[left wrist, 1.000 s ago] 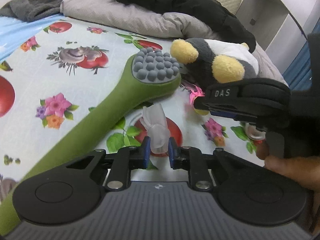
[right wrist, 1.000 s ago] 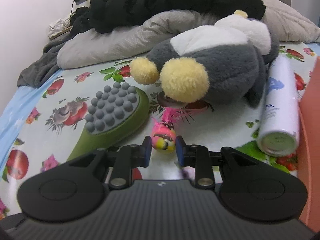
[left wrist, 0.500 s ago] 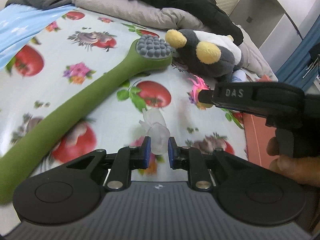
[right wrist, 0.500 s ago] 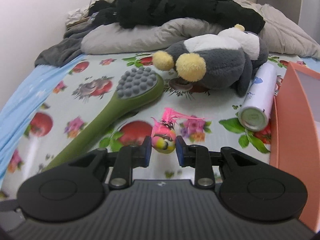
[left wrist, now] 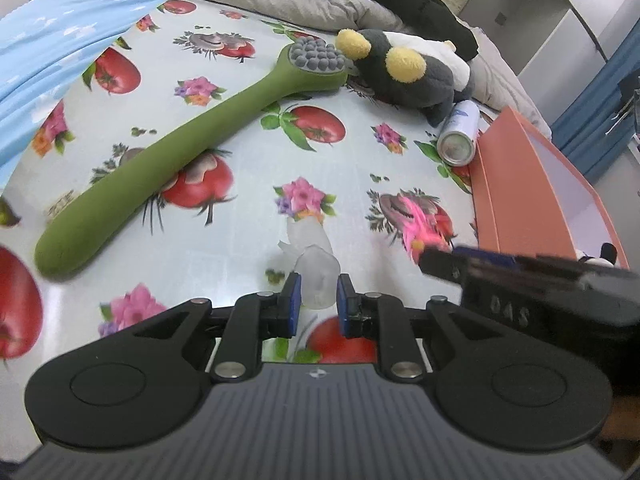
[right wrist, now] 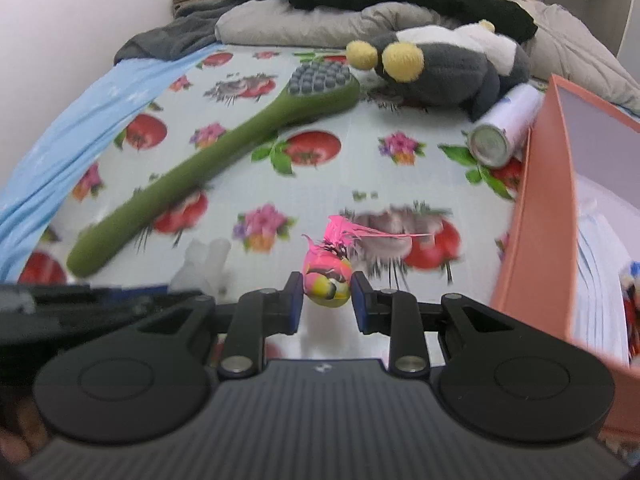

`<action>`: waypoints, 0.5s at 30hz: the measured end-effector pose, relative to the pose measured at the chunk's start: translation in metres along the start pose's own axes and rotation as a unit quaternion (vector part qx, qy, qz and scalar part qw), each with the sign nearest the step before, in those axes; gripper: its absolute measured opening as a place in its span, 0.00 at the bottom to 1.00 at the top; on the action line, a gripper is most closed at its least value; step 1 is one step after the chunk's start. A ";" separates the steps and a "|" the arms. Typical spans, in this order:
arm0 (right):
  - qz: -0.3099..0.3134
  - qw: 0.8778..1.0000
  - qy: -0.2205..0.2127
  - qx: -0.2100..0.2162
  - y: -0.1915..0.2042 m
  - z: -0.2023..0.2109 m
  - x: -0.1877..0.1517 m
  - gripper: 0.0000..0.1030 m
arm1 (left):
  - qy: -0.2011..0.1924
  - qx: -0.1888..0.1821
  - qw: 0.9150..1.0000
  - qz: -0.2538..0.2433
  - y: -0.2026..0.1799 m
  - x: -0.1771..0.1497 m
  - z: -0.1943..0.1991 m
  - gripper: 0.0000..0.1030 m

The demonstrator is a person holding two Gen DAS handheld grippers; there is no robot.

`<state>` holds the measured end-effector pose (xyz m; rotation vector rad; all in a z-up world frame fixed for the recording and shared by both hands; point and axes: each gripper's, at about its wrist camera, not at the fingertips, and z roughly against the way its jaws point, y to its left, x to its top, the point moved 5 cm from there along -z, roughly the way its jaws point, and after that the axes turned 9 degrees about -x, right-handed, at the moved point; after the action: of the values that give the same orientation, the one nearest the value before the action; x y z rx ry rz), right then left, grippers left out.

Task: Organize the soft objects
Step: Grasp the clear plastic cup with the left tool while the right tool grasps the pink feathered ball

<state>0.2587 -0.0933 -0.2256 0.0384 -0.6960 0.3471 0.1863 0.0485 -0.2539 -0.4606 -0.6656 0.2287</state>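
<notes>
Both tongs drawn back from the plush toward the near end of the bed, each with its small toy.

Left tongs point(left wrist: 318, 306) narrowly parted, blue pads pinching a frosted, translucent rubbery figure point(left wrist: 314, 264), long axis running away from the camera, lumpy end forward. Right tongs point(right wrist: 326, 300) a little wider, clamped on a glossy pink-and-yellow bird toy point(right wrist: 327, 276), rounded body between the pads, pink feather tuft trailing forward and to the right, blurred. Both held above the floral bedsheet point(left wrist: 240, 208), just beside the open salmon box point(right wrist: 540, 216). Farther off: long matte green massage brush point(left wrist: 176, 156) lying diagonally, grey nubbed head toward the fuzzy grey plush point(left wrist: 408, 72) with yellow pom-pom feet; white spray can point(left wrist: 460, 136) on its side against the box, base toward the camera.
</notes>
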 end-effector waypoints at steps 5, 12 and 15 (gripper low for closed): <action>0.008 1.000 0.013 -0.002 -0.004 0.020 -0.025 0.29 | 0.001 0.004 1.000 0.006 -0.003 -0.010 0.007 0.26; -0.009 0.999 0.042 -0.001 -0.016 0.030 -0.050 0.49 | 0.034 0.007 0.999 0.002 -0.005 -0.022 -0.001 0.45; -0.036 0.998 0.048 0.005 -0.022 0.031 -0.055 0.50 | 0.032 0.007 0.999 0.002 -0.005 -0.024 0.001 0.46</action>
<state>0.2069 -0.1351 -0.2349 0.0553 -0.5962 0.2822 0.1675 0.0361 -0.2644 -0.4545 -0.5994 0.2211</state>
